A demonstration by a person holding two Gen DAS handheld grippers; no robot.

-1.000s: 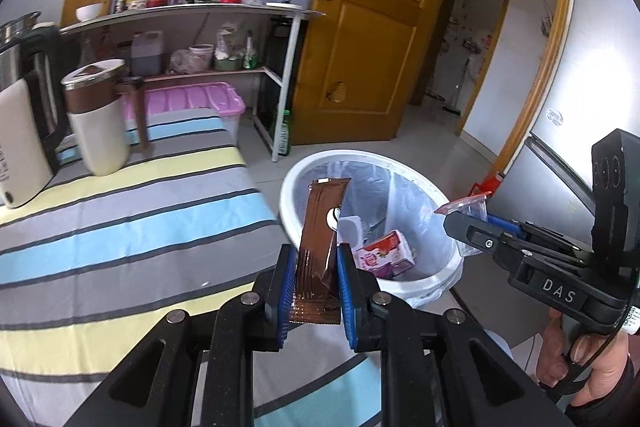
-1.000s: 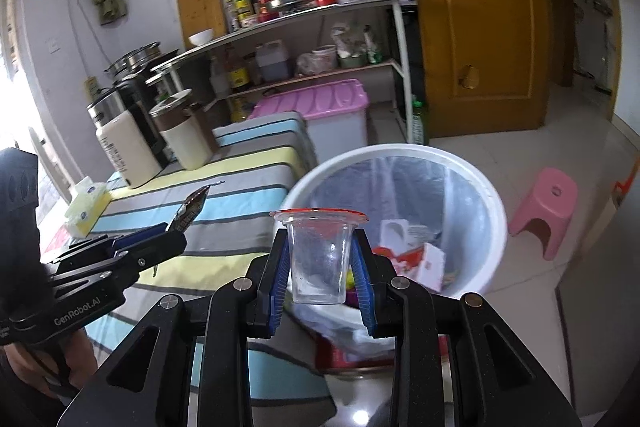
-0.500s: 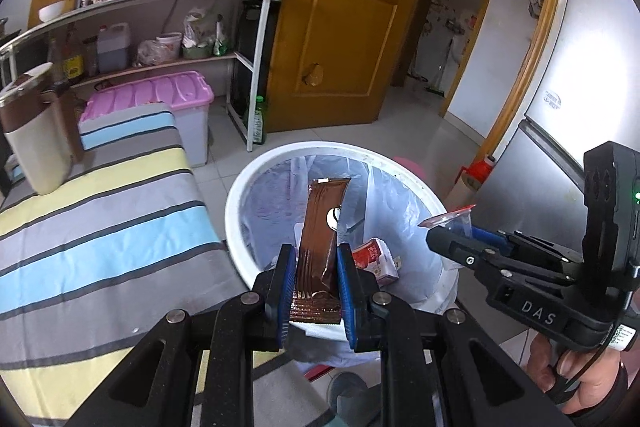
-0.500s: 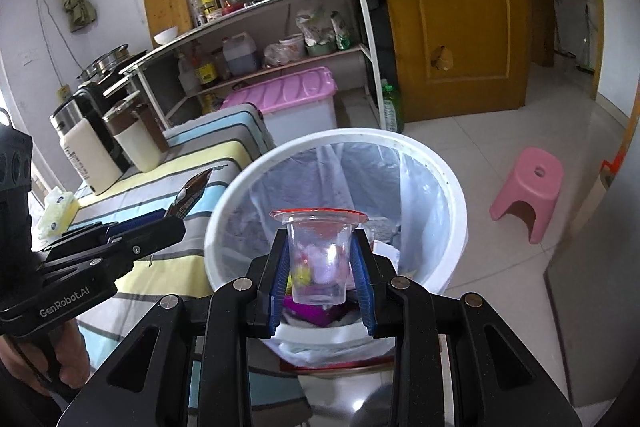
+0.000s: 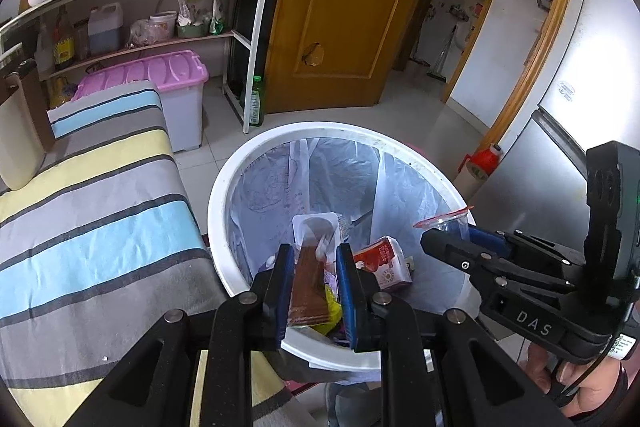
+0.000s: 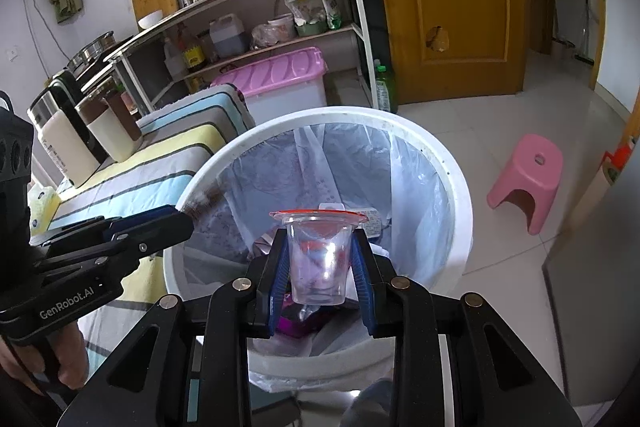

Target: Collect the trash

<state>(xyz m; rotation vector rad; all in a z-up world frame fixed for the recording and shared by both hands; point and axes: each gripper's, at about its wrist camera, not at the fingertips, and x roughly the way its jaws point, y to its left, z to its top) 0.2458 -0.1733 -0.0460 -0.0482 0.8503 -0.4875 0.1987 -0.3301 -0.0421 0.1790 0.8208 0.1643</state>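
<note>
A flat brown wrapper [image 5: 306,283] is held upright over the near rim of a white bin [image 5: 224,187] lined with a clear bag. A clear plastic cup [image 6: 318,259] with a red rim is held upright above the same bin [image 6: 460,187]. A red-and-white carton [image 5: 382,263] and a white tray [image 5: 316,227] are seen lying inside.

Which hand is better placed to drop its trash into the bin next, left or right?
Probably right. The right hand-held gripper holds the clear cup over the middle of the white bin; the left hand-held gripper holds the brown wrapper nearer the rim.
</note>
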